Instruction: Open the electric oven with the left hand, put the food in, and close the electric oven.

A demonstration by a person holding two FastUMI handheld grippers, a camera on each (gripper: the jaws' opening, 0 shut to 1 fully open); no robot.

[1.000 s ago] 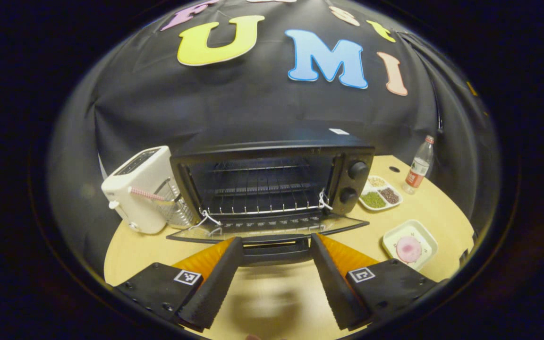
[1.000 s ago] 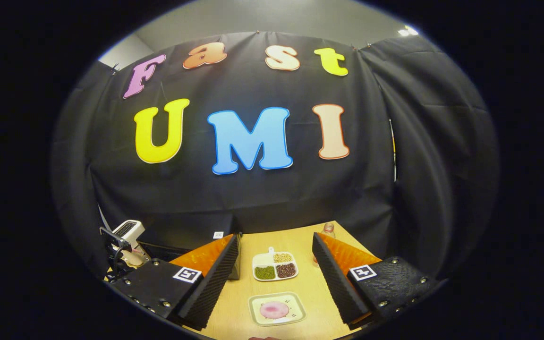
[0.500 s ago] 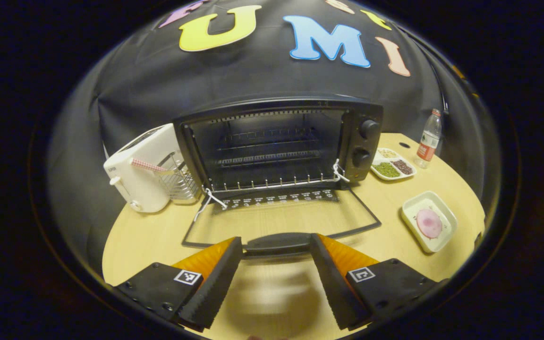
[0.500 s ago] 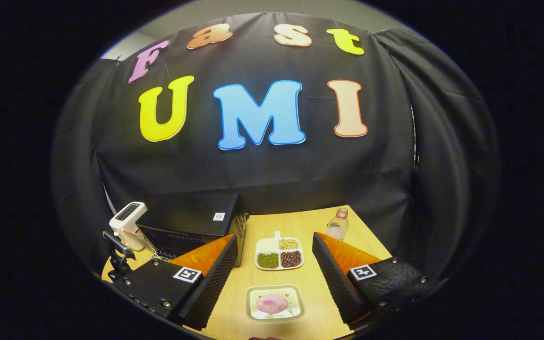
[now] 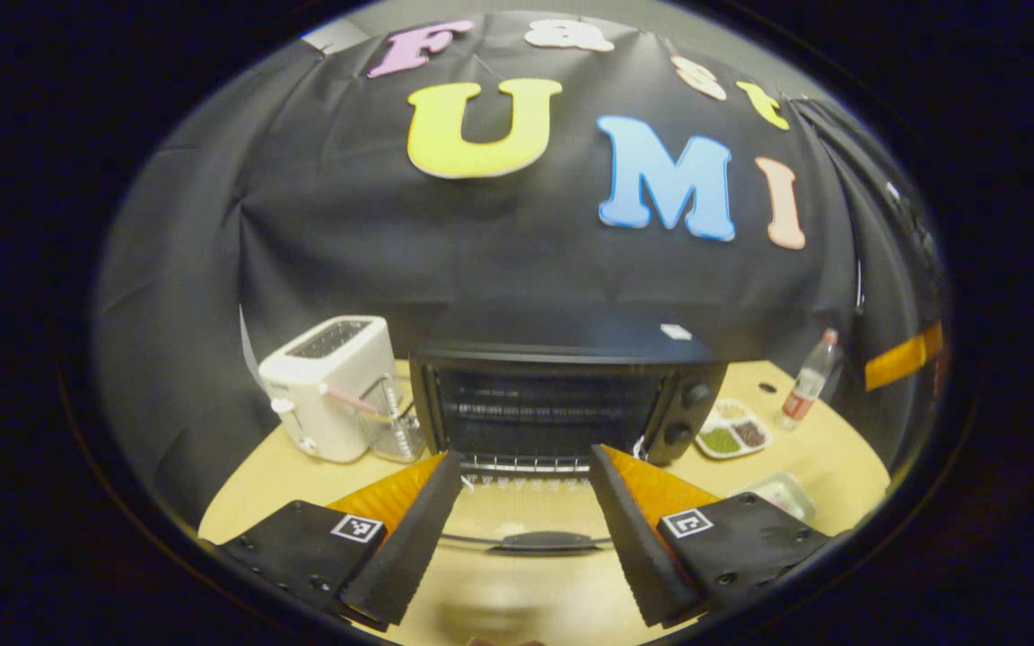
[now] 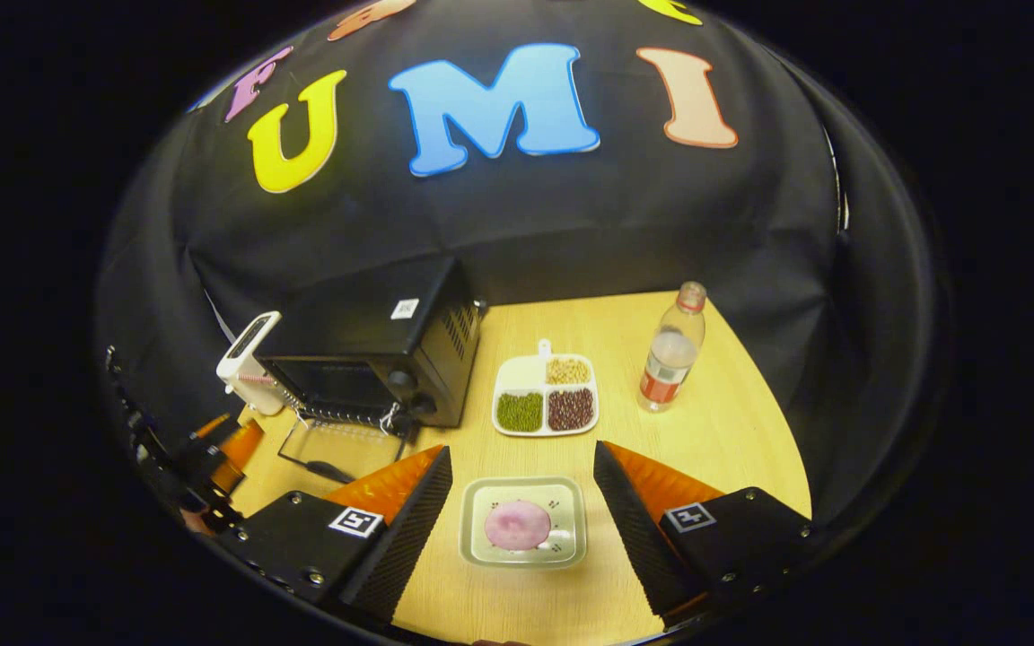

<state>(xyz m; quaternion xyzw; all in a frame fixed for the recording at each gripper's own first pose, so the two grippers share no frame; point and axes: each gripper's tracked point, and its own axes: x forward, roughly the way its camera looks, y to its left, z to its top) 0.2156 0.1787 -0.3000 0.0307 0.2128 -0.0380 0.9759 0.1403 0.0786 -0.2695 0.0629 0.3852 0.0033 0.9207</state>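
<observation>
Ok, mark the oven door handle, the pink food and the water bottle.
oven door handle [image 5: 546, 541], left gripper view, middle of the bar.
pink food [image 6: 517, 525], right gripper view, its centre.
water bottle [image 6: 670, 354], right gripper view, its body.

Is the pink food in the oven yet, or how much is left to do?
Not yet. The oven door already lies open on the table. The right gripper hangs open above the dish with the pink food. Left to do: grab it, put it inside, shut the door.

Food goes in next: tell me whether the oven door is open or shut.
Open. The oven door lies flat on the table, handle toward the left gripper, rack exposed.
</observation>
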